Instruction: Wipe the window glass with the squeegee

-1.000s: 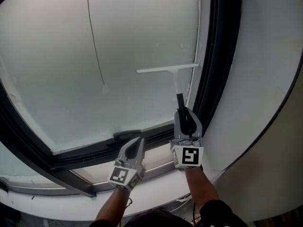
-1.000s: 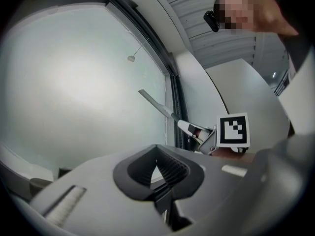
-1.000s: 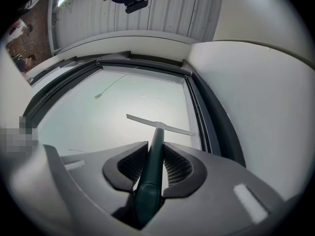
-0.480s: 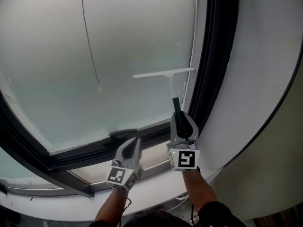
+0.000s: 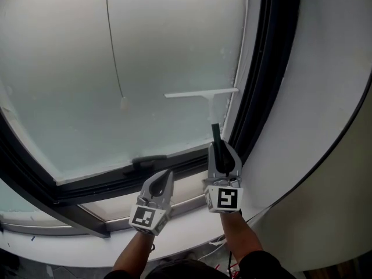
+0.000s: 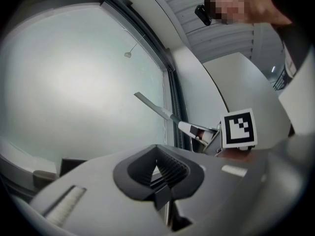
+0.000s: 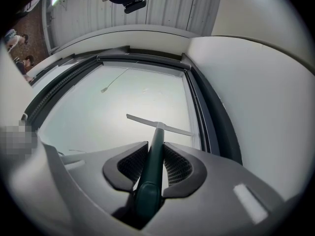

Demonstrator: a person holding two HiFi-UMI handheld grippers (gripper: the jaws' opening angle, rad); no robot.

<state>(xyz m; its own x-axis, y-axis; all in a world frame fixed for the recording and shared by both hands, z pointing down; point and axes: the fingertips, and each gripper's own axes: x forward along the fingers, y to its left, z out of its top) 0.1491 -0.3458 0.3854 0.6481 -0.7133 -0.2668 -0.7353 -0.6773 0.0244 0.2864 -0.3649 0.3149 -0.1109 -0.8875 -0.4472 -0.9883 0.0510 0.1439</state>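
The squeegee has a white blade lying level against the frosted window glass, close to the right frame. Its white stem runs down into a dark green handle. My right gripper is shut on that handle, just below the glass's lower right corner. In the right gripper view the green handle runs between the jaws up to the blade. My left gripper hangs shut and empty to the left, by the lower frame. Its own view shows the closed jaws and the squeegee beyond.
A black window frame borders the glass on the right and along the bottom. A thin cord with a small pull hangs in front of the glass. A dark latch sits on the bottom rail. A white wall curves at right.
The squeegee blade has slid slightly down the glass with my right gripper. The left gripper has stayed almost where it was.
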